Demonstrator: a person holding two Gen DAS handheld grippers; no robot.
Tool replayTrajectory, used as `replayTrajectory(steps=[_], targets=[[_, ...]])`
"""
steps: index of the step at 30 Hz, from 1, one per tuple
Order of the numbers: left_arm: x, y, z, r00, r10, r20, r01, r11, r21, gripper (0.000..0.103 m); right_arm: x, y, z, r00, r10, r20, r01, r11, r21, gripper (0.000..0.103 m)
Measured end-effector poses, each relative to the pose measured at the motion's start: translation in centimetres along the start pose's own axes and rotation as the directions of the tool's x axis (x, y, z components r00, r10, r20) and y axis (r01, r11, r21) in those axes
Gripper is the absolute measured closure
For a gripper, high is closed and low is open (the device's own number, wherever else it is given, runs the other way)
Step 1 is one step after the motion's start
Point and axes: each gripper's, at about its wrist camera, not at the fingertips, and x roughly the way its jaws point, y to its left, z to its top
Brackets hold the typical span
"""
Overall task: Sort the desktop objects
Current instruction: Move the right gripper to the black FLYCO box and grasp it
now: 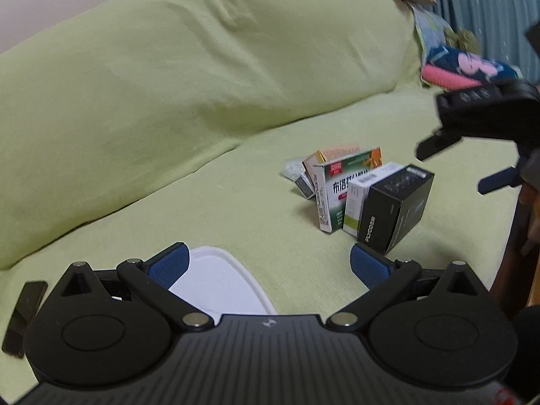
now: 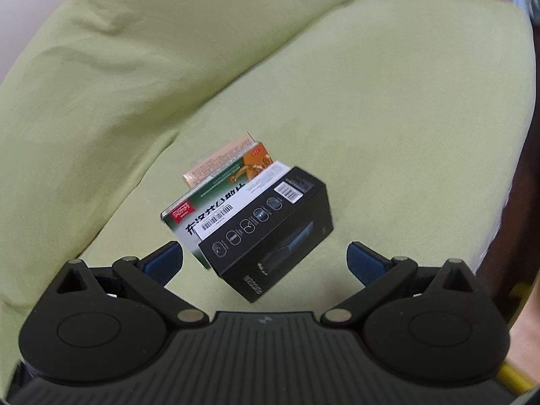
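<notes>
At the lower left of the left wrist view a dark flat object (image 1: 24, 317) lay on the green cover (image 1: 168, 101). The left gripper (image 1: 268, 266) hung wide open and empty over a white tray (image 1: 233, 263). Right of centre clustered the boxes, the black box (image 1: 393, 209) nearest. At the right edge the right gripper (image 1: 465, 165) hovered, spread open, empty.

The white tray (image 1: 233, 280) (near end) hides behind the left tool (image 1: 268, 265).

Soft, even indoor light on the green sofa cover (image 1: 168, 101), faint shadows under the boxes (image 2: 256, 216), motion blur smearing the right view, and fisheye bending with dark corners around both.
</notes>
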Motion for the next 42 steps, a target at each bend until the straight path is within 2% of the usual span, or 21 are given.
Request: replayTrajectory(steps=[4,8,14,16,18,22,26,30,35,37,42], targets=[[0.9,-0.6,0.0,1.000,-0.027,-0.014,0.027,0.999,0.021,0.001,2.8,-0.5,0.9,0.998,-0.001,-0.056,0.006,0.996,0.092,0.001],[1.8,-1.4,-0.4,0.999,-0.041,-0.033,0.043,0.997,0.059,0.001,5.2,-0.5,1.5,0.995,0.012,-0.094,0.002,0.989,0.149,0.010],[2.5,-2.5,-0.8,0.997,-0.063,-0.037,0.067,0.992,0.103,0.001,7.3,-0.3,1.7,0.988,0.043,-0.149,-0.008,0.973,0.232,0.010],[2.7,-2.7,-0.9,0.997,-0.066,-0.041,0.070,0.992,0.109,0.001,7.8,-0.2,1.6,0.987,0.041,-0.156,-0.003,0.971,0.239,0.013],[2.9,-2.8,-1.0,0.997,-0.067,-0.046,0.072,0.991,0.113,0.001,8.2,-0.3,1.5,0.985,0.038,-0.168,0.005,0.969,0.249,0.023],[2.9,-2.9,-1.2,0.997,-0.065,-0.042,0.070,0.991,0.118,0.001,8.5,-0.8,1.2,0.980,0.050,-0.191,0.000,0.968,0.253,0.026],[3.1,-2.9,-1.4,0.997,-0.066,-0.045,0.071,0.991,0.118,0.001,7.6,-1.5,0.9,0.978,0.068,-0.200,-0.021,0.974,0.226,0.033],[3.0,-3.0,-1.3,0.996,-0.075,-0.045,0.080,0.990,0.118,0.001,6.4,-2.2,1.3,0.975,0.073,-0.210,-0.035,0.983,0.179,0.043],[2.6,-3.4,-1.3,0.995,-0.088,-0.037,0.092,0.987,0.130,0.001,5.3,-2.5,1.9,0.974,0.018,-0.225,-0.001,0.997,0.077,0.047],[2.7,-3.6,-1.4,0.995,-0.092,-0.044,0.097,0.987,0.128,0.001,5.7,-3.0,2.0,0.969,0.013,-0.245,0.011,0.995,0.098,0.047],[2.7,-4.1,-1.6,0.993,-0.109,-0.049,0.115,0.984,0.138,0.001,7.6,-4.9,0.8,0.956,0.079,-0.283,-0.012,0.973,0.229,0.055]])
